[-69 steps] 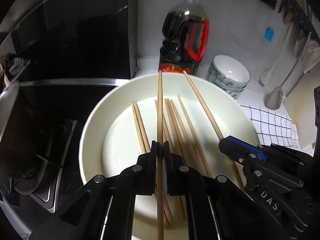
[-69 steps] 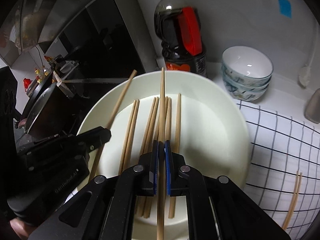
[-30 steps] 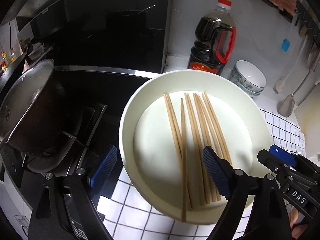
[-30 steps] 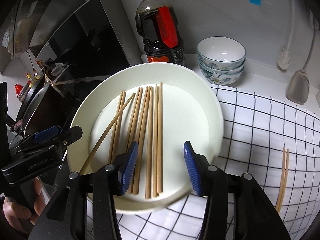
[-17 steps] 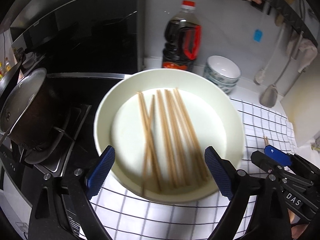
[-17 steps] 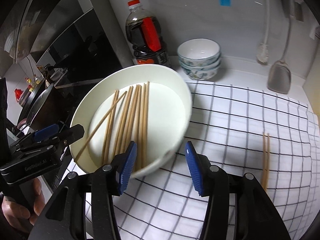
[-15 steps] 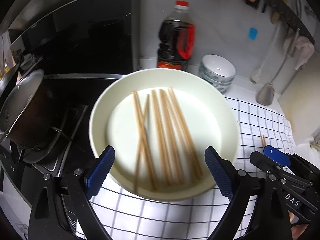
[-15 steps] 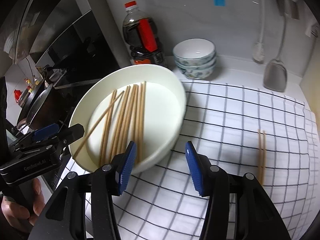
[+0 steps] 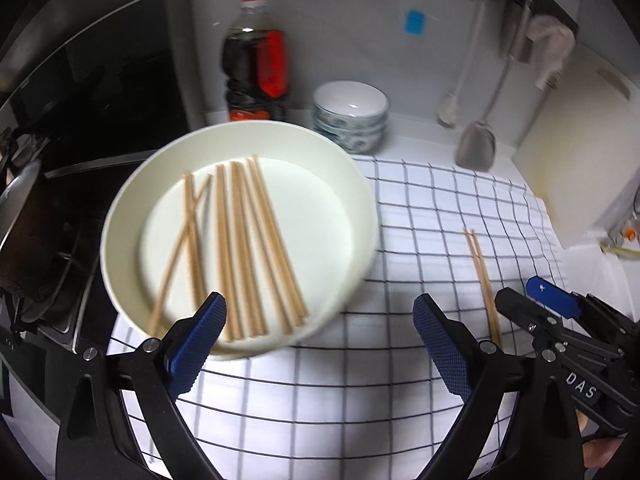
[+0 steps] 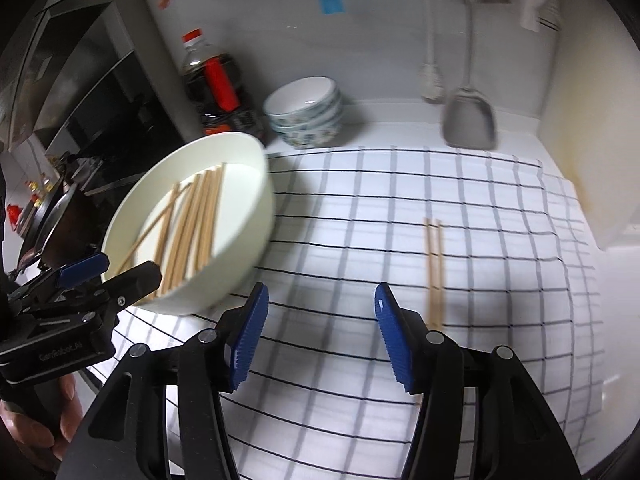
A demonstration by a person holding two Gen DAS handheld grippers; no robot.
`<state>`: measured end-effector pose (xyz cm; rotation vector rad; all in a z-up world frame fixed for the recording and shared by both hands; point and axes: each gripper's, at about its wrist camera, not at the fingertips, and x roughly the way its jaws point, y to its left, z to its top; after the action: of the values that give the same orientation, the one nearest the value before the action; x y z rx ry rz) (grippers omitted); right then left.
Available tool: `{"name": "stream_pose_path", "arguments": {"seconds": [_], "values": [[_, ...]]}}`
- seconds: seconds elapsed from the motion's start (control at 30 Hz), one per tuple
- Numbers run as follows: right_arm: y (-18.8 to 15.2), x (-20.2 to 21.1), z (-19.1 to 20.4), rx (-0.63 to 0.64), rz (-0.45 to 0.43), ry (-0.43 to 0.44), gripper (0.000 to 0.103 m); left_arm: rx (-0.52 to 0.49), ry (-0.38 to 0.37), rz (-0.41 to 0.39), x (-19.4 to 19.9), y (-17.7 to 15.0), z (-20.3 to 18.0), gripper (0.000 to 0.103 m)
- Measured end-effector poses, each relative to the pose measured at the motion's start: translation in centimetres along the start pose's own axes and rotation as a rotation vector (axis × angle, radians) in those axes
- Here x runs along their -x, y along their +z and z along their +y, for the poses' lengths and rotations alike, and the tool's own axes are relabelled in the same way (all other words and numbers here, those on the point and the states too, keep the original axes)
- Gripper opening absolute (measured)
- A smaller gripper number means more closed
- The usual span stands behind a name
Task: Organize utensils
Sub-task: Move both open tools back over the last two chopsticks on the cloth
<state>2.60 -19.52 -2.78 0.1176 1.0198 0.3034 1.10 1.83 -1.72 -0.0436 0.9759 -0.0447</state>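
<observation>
Left gripper [image 9: 316, 336] and right gripper [image 10: 318, 336], jaws apart and empty, hovered just right of the round white bowl [image 9: 360, 216] holding wooden chopsticks [image 9: 240, 248].

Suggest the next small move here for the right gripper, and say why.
Probably ease the right gripper forward and rightward over the loose pair of chopsticks on the checked cloth. Its jaws are open and empty, and that pair lies apart from the chopsticks already in the white dish.
</observation>
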Motion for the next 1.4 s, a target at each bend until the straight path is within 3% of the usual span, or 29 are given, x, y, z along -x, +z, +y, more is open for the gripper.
{"name": "stream_pose_path", "arguments": {"seconds": [0.3, 0.57, 1.33, 1.4], "values": [[-2.4, 0.1, -5.3, -0.048, 0.010, -0.098, 0.056, -0.054, -0.034, 0.039, -1.8, -1.2, -4.4, 0.094], [-4.3, -2.4, -9.2, -0.066, 0.045, -0.146, 0.056, -0.081, -0.038, 0.070, -4.4, -1.9, -7.3, 0.094], [-5.7, -7.7, -9.8, 0.045, 0.063, -0.202, 0.055, -0.100, 0.000, 0.135, -8.5, -3.1, -9.3, 0.094], [-5.8, -7.7, -9.7, 0.053, 0.055, -0.197, 0.051, -0.100, -0.001, 0.134, -8.6, -3.1, -9.5, 0.094]]}}
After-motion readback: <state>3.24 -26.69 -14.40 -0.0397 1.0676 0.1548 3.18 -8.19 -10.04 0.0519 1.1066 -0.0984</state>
